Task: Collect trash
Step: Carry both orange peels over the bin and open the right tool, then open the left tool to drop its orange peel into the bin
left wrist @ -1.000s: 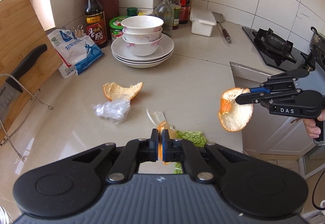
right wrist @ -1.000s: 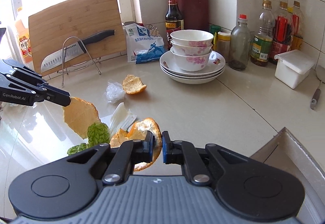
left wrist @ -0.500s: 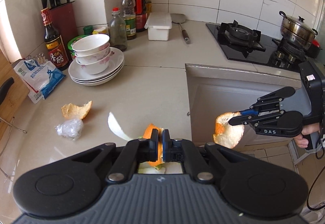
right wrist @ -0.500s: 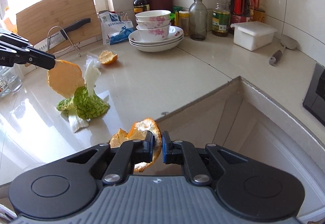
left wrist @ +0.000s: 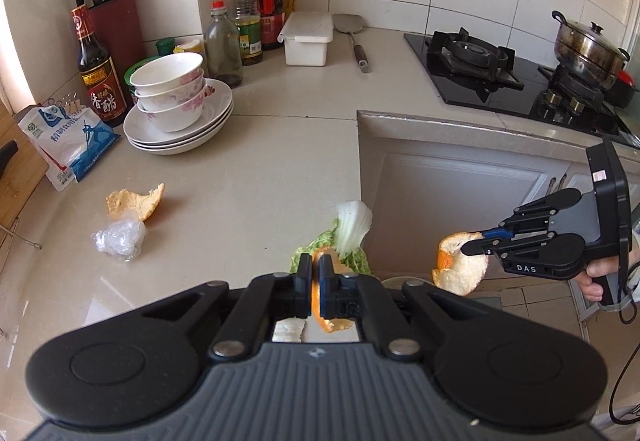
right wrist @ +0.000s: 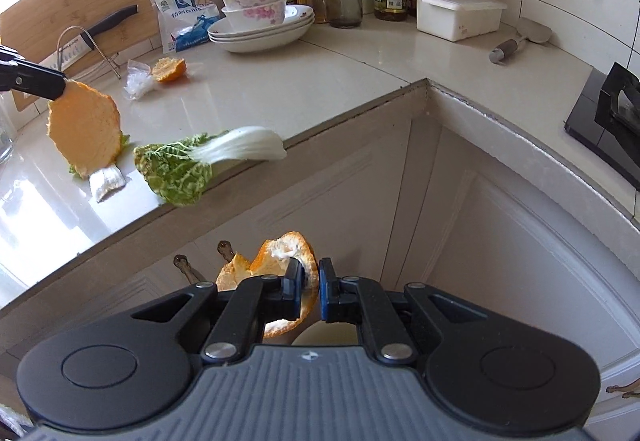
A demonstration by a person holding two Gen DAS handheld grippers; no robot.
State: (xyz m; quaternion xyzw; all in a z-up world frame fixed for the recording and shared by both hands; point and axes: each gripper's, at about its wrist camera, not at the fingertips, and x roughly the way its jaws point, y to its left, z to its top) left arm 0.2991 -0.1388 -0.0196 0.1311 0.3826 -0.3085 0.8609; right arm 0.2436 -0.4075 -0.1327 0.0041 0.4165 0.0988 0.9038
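Note:
My left gripper is shut on an orange peel; the same peel shows in the right wrist view, held above the counter edge. My right gripper is shut on another orange peel, held off the counter in front of the cabinet; it also shows in the left wrist view. A cabbage leaf lies at the counter edge. A third orange peel and a crumpled plastic wrap lie on the counter.
Stacked bowls on plates, a salt bag, bottles, a knife block and a white box stand at the back. The stove with a pot is right. A pale round rim shows below the right gripper.
Both grippers have moved with their peels from over the counter toward its front edge and the cabinet. The right gripper is now lower, off the counter.

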